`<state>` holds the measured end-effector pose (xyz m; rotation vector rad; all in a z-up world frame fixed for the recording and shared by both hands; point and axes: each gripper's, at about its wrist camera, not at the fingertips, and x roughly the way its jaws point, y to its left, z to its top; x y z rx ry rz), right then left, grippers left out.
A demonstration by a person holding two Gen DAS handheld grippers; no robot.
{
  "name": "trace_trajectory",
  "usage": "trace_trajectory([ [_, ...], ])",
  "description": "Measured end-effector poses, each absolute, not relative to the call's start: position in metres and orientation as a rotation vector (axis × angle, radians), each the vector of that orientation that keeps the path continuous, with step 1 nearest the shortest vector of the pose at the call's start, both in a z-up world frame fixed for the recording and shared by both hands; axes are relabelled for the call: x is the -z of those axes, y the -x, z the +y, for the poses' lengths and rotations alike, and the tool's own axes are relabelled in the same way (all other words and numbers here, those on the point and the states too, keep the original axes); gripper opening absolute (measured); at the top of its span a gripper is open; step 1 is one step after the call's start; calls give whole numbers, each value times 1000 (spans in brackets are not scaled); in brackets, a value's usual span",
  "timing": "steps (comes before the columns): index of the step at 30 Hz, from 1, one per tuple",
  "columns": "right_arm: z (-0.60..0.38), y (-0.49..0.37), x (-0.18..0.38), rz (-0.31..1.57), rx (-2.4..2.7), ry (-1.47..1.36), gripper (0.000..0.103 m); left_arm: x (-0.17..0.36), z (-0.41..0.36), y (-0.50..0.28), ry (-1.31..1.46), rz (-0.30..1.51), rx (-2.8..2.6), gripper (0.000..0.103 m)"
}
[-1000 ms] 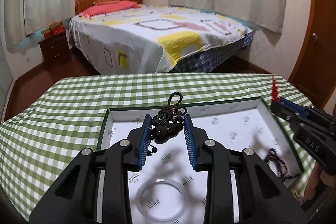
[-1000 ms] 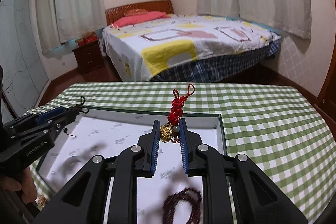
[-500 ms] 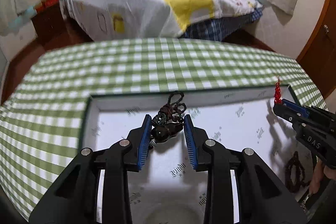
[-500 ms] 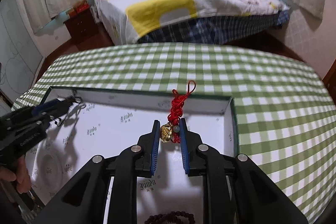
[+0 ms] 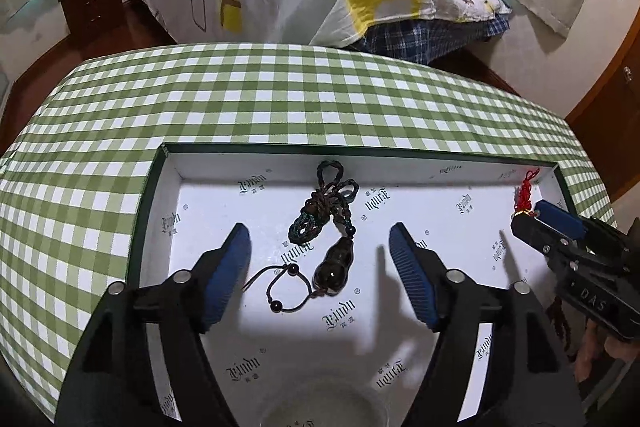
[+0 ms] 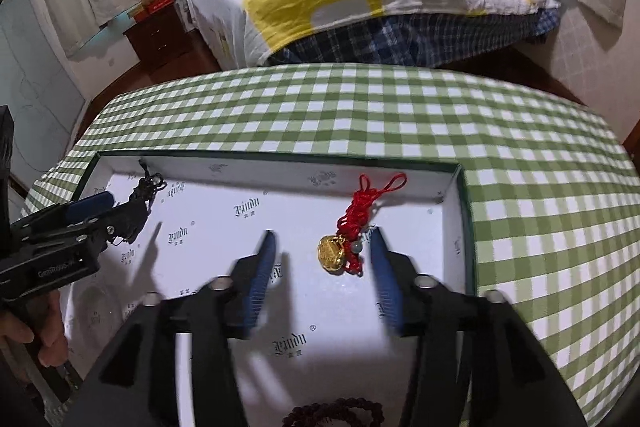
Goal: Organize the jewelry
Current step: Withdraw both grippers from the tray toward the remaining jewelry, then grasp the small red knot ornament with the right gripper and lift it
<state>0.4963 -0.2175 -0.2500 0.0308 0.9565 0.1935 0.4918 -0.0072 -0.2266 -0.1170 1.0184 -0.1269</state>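
Note:
A dark gourd pendant (image 5: 334, 267) on a knotted dark cord lies on the floor of the white-lined tray (image 5: 360, 149). My left gripper (image 5: 317, 229) straddles it, its jaws opening and the blue pads clear of it on both sides. A red knotted charm with a gold bell (image 6: 332, 253) lies near the tray's right wall (image 6: 460, 227). My right gripper (image 6: 322, 234) is around it, jaws opening, with the right pad close to the red cord but not pressing on it. Each gripper also shows in the other's view: the right gripper (image 5: 536, 221) and the left gripper (image 6: 120, 213).
A brown bead bracelet (image 6: 336, 415) lies in the tray nearest me, and a pale bangle (image 5: 320, 385) shows faintly on its floor. The tray sits on a green checked tablecloth (image 5: 280, 99). A person's hand (image 6: 48, 343) holds the left gripper. A bed stands beyond the table.
Both grippers came down into the tray and their jaws spread apart. The dark pendant and the red charm, held before, now lie loose on the tray floor.

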Motion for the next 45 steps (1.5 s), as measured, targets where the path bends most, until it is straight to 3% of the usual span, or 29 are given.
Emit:
trace_trajectory([
  [17, -225, -394, 186, 603, -139, -28, 57, 150, -1, -389, 91, 702, 59, 79],
  [30, -206, -300, 175, 560, -159, -26, 57, 122, 3, -285, 83, 628, 25, 80],
  [45, -182, -244, 222, 647, -185, 11, 55, 162, 42, -212, 130, 704, -78, 80],
])
